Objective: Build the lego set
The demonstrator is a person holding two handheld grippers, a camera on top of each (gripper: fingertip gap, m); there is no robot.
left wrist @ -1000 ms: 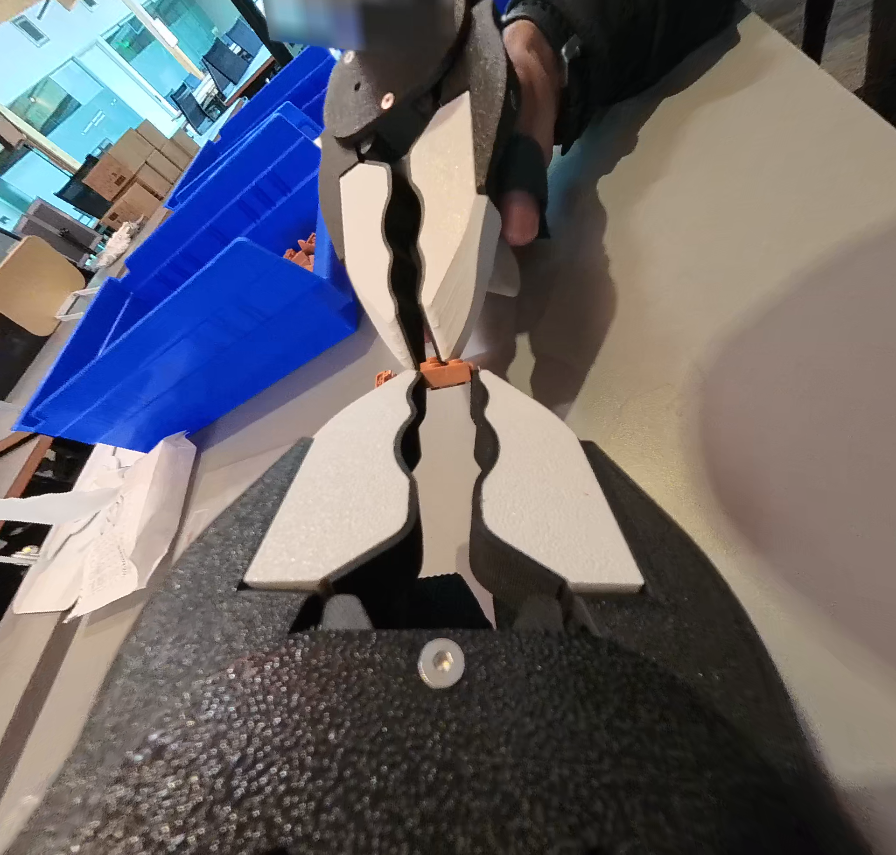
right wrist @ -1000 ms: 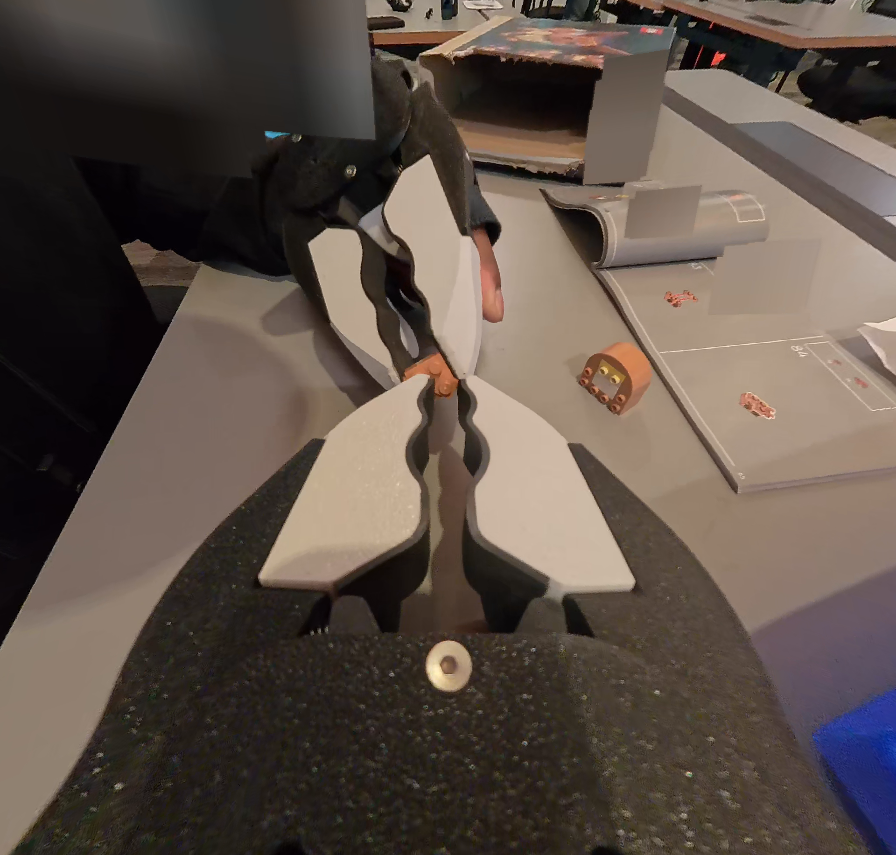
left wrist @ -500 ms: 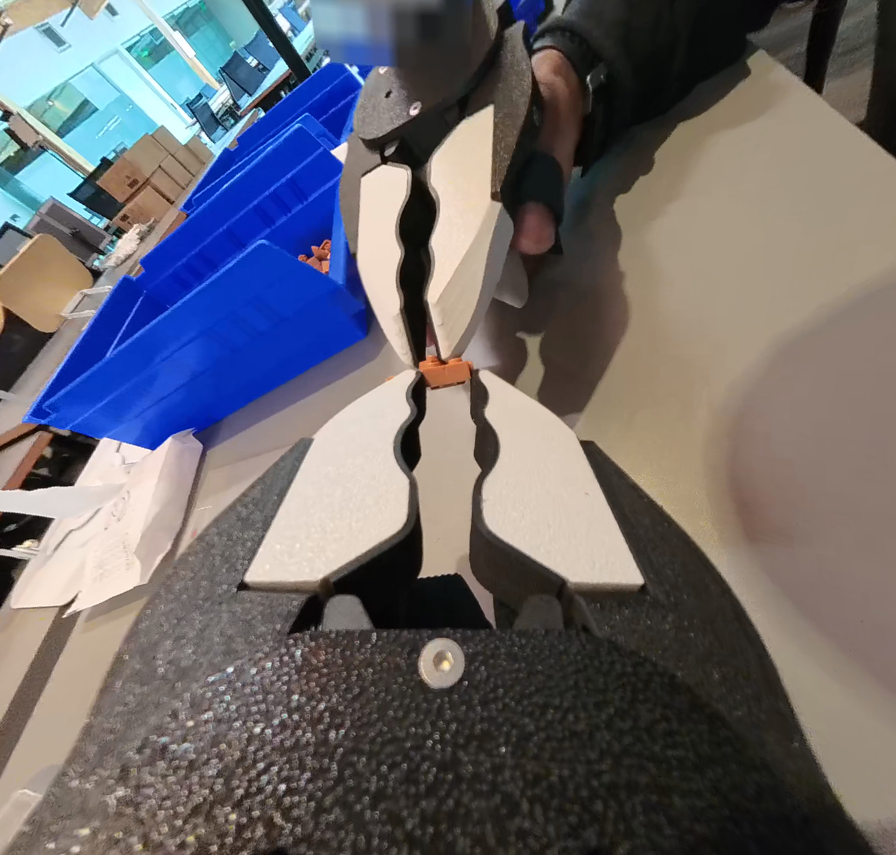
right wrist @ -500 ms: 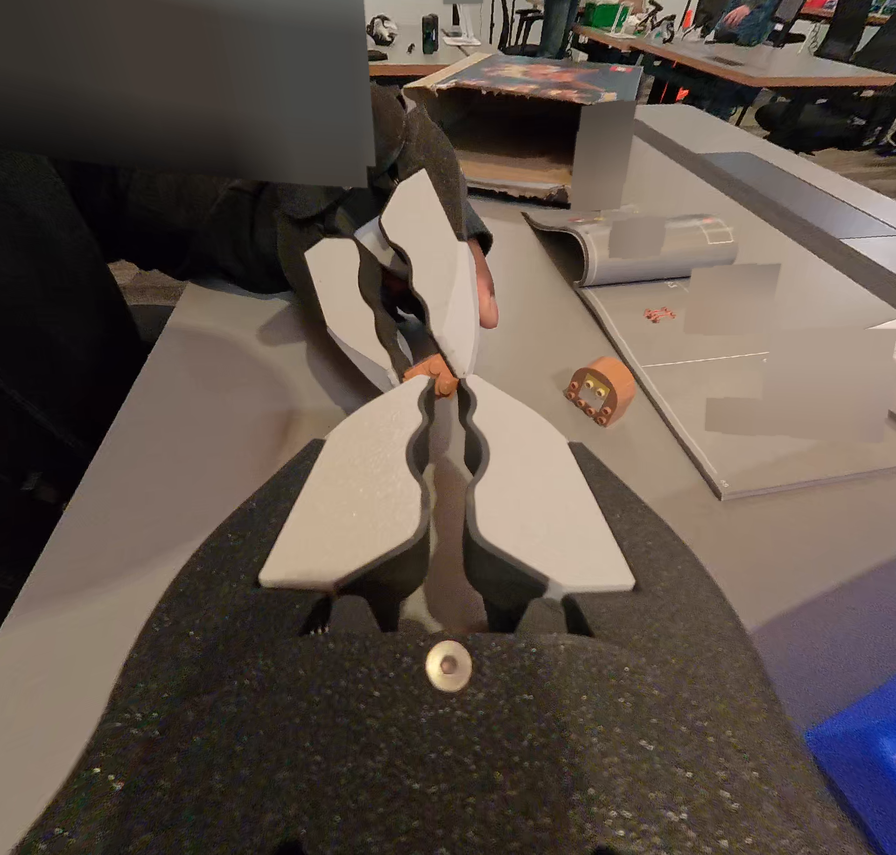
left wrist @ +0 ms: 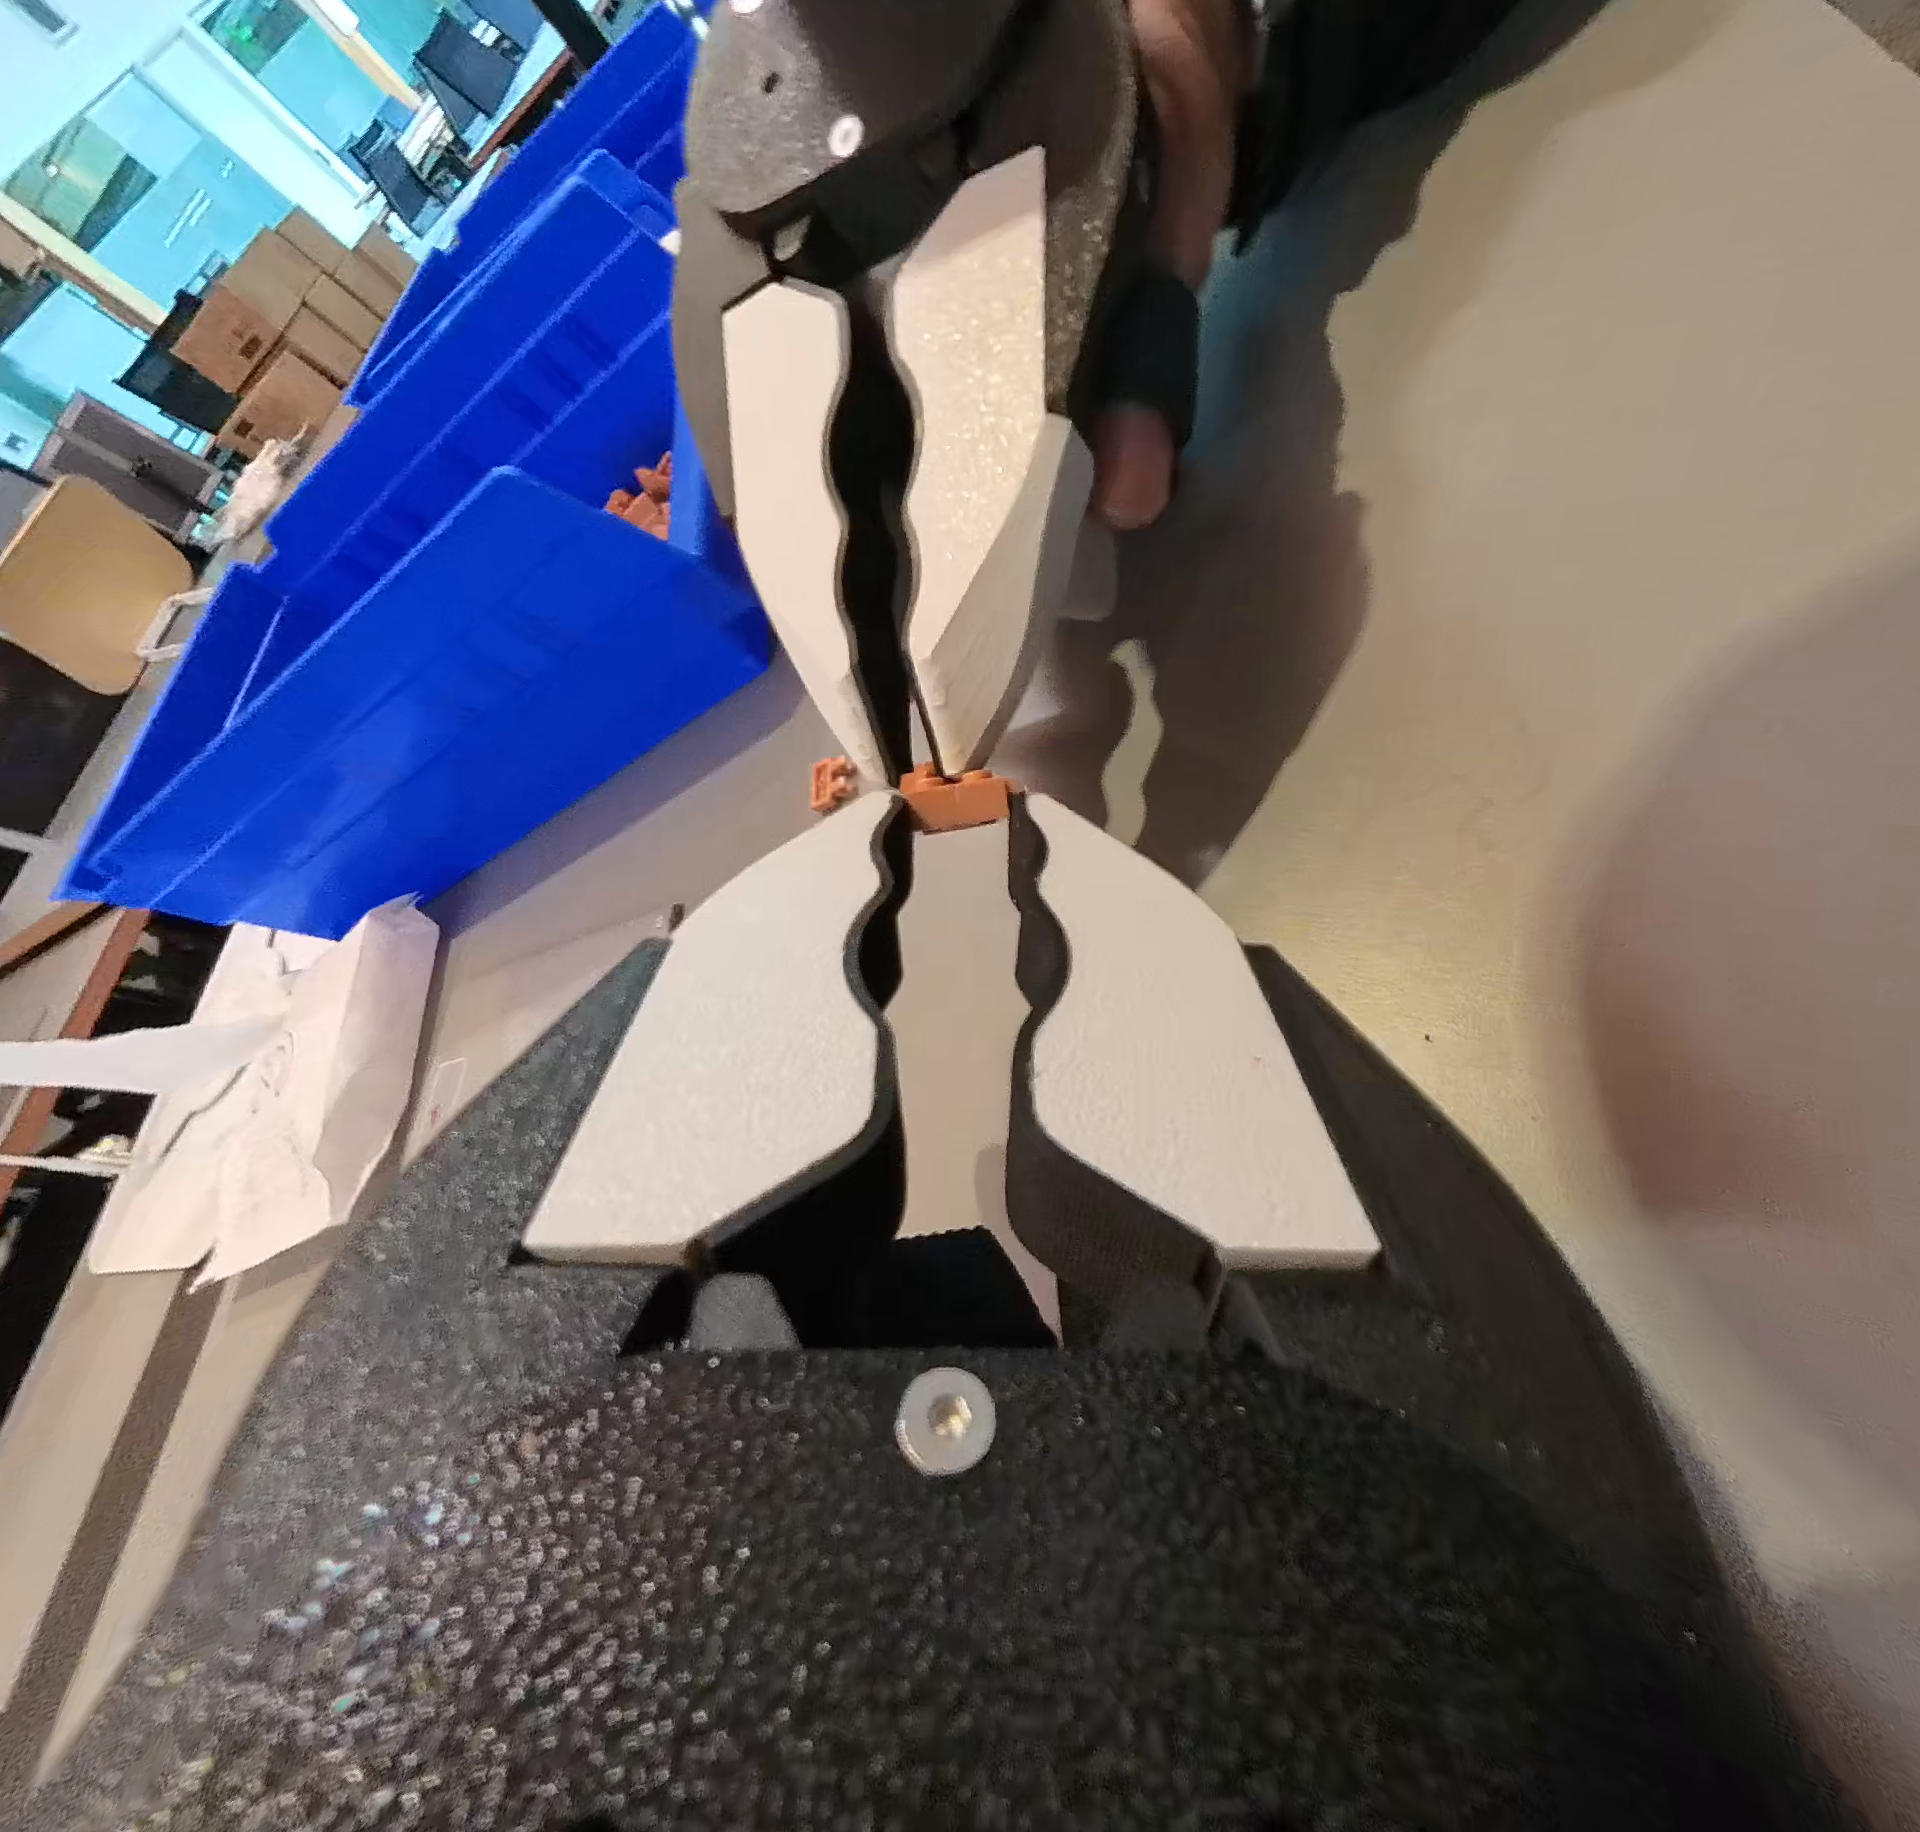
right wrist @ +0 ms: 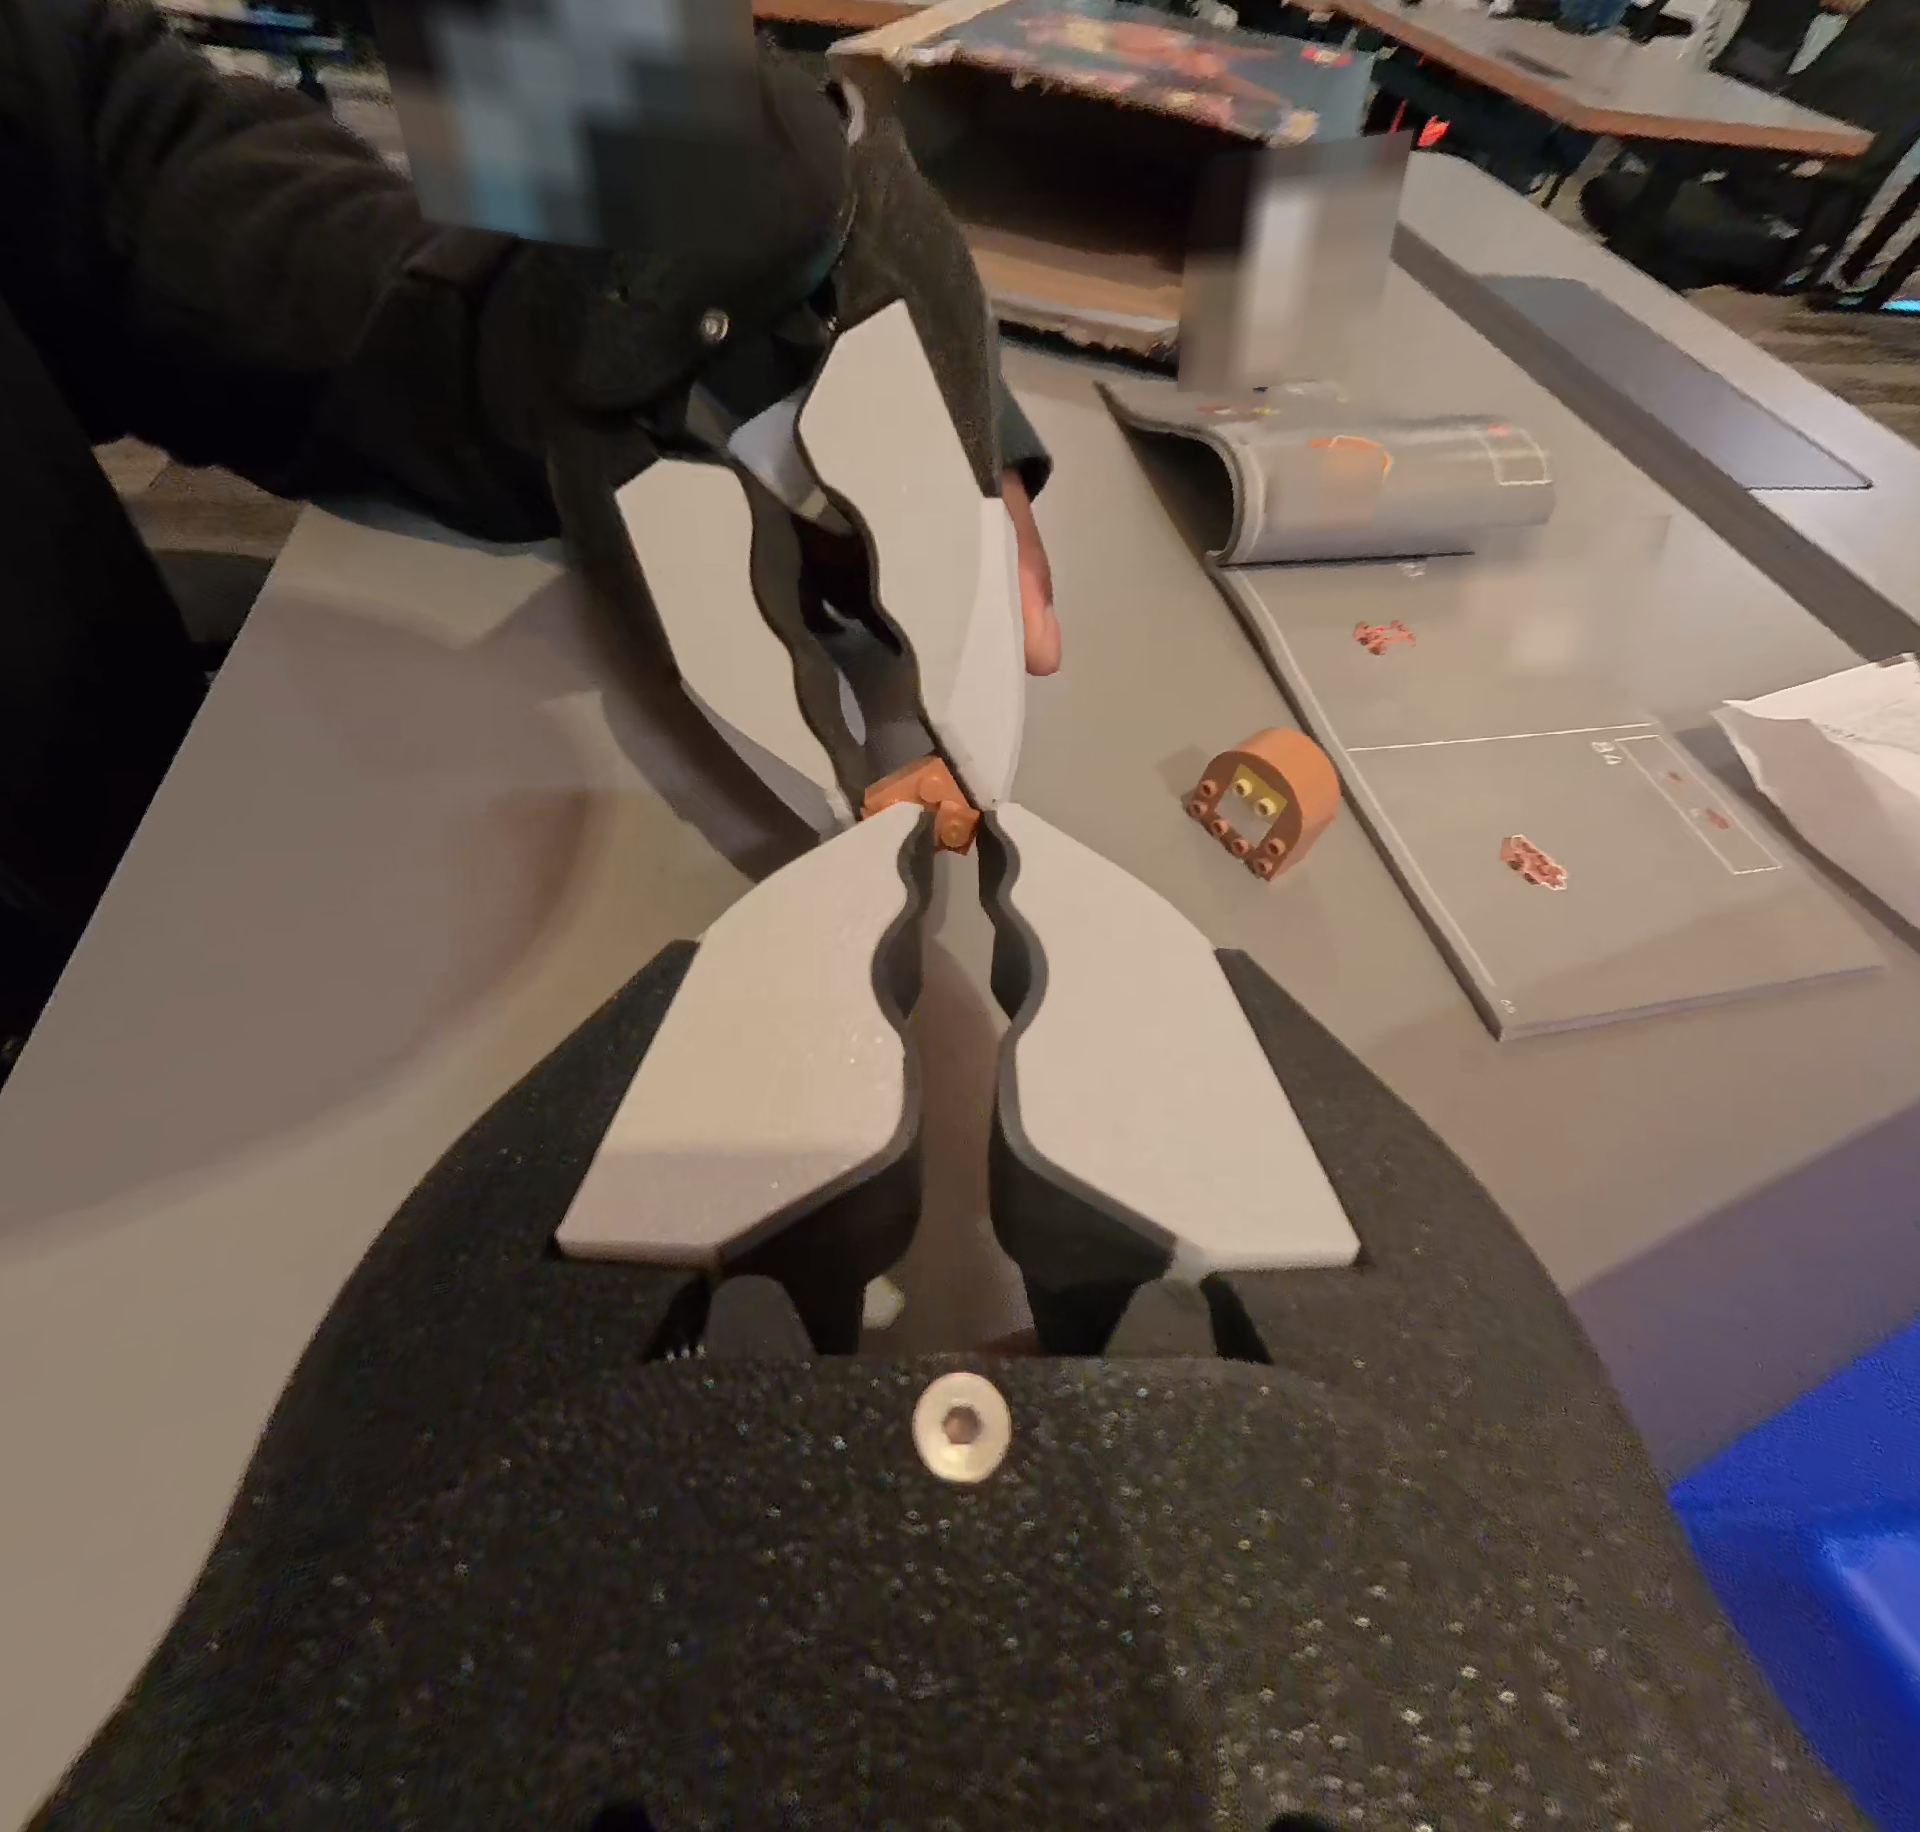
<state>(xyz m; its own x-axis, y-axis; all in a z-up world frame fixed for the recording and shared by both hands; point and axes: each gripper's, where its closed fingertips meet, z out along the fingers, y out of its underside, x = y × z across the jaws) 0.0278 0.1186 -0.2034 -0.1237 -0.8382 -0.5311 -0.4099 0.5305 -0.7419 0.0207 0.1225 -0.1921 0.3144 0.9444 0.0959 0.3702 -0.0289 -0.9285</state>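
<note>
Above the near middle of the table, the 2 grippers meet tip to tip.

- Left gripper: fingers narrowly parted and pinching an orange-brown brick across its 2 ends, both pads against it. The brick sits level at the very tips, clear of the table.
- Right gripper: comes in from the far side in the left wrist view. Its fingers are almost together, nipping a smaller orange piece with a stud on top.
- The small piece lies against the right end of the brick. Whether the 2 are pressed home or only touching, I cannot tell.

Change against the frames just before: neither grip has altered, and both pieces sit between the same tips. In the left wrist view the right gripper now looms larger and more upright, so the pair has shifted a little with the contact kept.

Surroundings:
- Left wrist view: blue bins far left, 1 loose orange bit on the table just left of the tips, crumpled white paper near left.
- Right wrist view: rounded brown block assembly to the right, well apart. An open booklet lies beyond it, and a torn cardboard box stands far behind.
</note>
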